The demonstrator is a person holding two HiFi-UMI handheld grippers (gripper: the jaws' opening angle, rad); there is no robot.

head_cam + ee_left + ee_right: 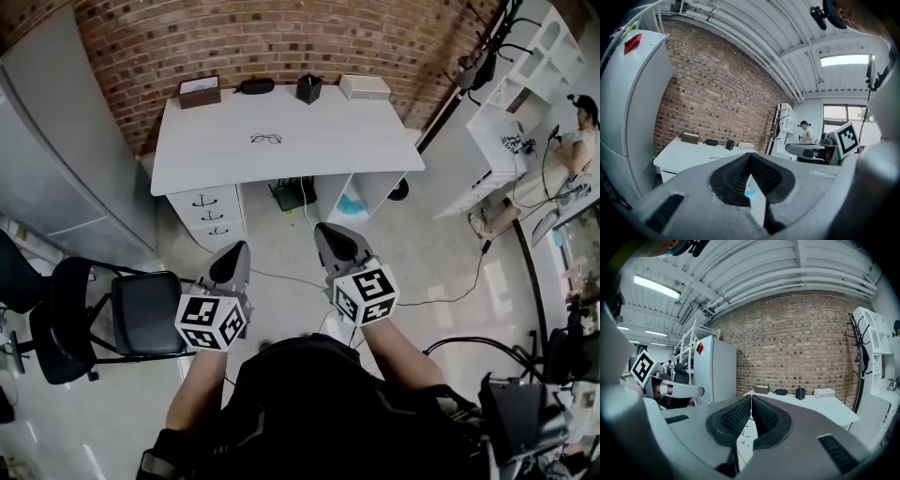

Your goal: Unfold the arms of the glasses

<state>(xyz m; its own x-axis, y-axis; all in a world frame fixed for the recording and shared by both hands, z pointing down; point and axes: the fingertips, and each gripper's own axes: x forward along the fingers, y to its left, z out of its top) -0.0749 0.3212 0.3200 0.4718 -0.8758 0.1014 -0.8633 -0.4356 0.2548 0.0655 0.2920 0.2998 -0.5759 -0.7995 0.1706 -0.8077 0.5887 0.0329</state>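
Two empty grippers, left gripper and right gripper, jaws pressed together, well short of the desk, glasses far ahead, chair to their left.

no readable text or labels

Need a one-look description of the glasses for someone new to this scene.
Find the white desk against the brick wall. A brown box, black case, black cup and white box line its back edge. The glasses lie alone mid-top: thin dark frames, the only thing off that row.
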